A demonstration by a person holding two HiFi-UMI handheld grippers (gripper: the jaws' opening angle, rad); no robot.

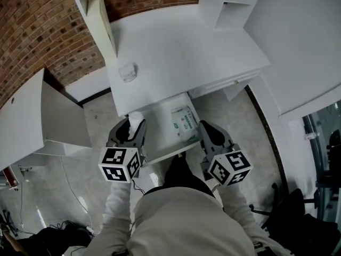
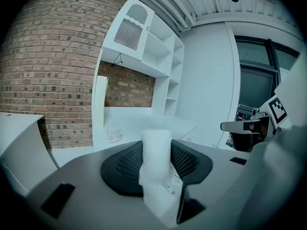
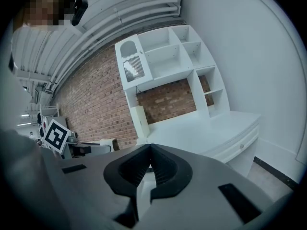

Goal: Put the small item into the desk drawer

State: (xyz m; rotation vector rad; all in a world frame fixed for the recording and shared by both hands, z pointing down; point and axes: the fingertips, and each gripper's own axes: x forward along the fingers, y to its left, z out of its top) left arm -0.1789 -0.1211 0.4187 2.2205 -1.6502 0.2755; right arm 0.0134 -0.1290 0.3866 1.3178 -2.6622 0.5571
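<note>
A white soft packet stands upright between the jaws of my left gripper, which is shut on it. From the head view, the left gripper holds the packet at the left front corner of the open desk drawer. A green and white pouch lies inside the drawer. My right gripper hovers at the drawer's right side, its jaws shut with nothing between them. A small white item sits on the desk top.
A white shelf unit stands at the back right of the desk, and a white panel leans at its left. Another white table is to the left. A brick wall lies behind. Cables lie on the floor.
</note>
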